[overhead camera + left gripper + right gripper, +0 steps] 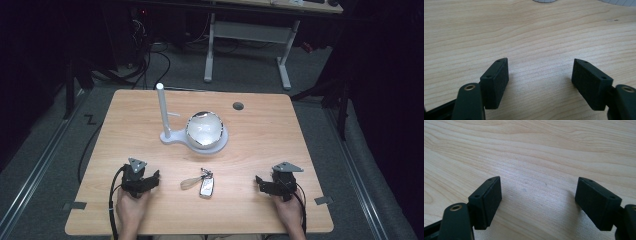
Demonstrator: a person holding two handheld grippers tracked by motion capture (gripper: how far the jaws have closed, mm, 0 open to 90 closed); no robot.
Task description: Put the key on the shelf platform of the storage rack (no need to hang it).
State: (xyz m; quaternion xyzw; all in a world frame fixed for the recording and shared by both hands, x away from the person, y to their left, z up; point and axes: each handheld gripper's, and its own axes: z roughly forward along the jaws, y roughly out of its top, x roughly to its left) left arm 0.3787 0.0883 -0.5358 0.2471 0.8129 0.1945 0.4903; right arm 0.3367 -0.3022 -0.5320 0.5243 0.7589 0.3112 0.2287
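A white stand with an upright pole [162, 110] sits at the middle of the wooden table [260, 140], joined to a round white base [221, 143] carrying a shiny dome-like bowl [204, 129]. Near the front centre lies a small silver tag [206, 187] with a tan loop [189, 183] attached. My left gripper [150, 178] rests on the table left of the tag, open, with bare wood between its jaws [540, 72]. My right gripper [262, 183] rests to the tag's right, open over bare wood [537, 192].
A dark cable hole [238, 106] is in the tabletop at the back right. Behind the table stand a white desk frame [247, 35] and tangled cables on the floor [145, 55]. An edge of the white base [544, 0] shows at the top of the left gripper view.
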